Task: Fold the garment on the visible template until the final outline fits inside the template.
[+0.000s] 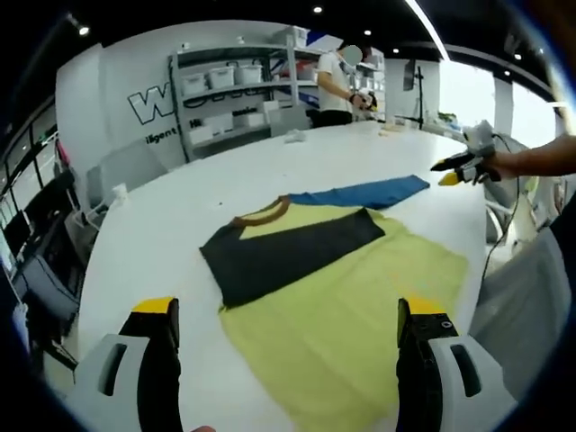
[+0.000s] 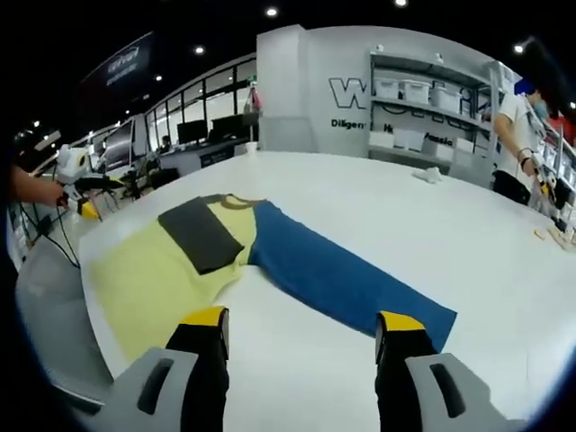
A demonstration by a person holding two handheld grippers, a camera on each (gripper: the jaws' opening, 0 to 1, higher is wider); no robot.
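opposite sides; both facing garment (image 1: 333, 270)

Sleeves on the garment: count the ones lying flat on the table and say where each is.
2. The dark sleeve is folded across the yellow body; the blue sleeve stretches out on the white table, towards the right gripper. More could hide underneath.

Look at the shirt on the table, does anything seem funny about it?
Yes. The yellow shirt is lopsided: its dark sleeve is folded in across the chest, but the blue sleeve lies stretched out flat on the white table. Both claws are open, holding nothing.
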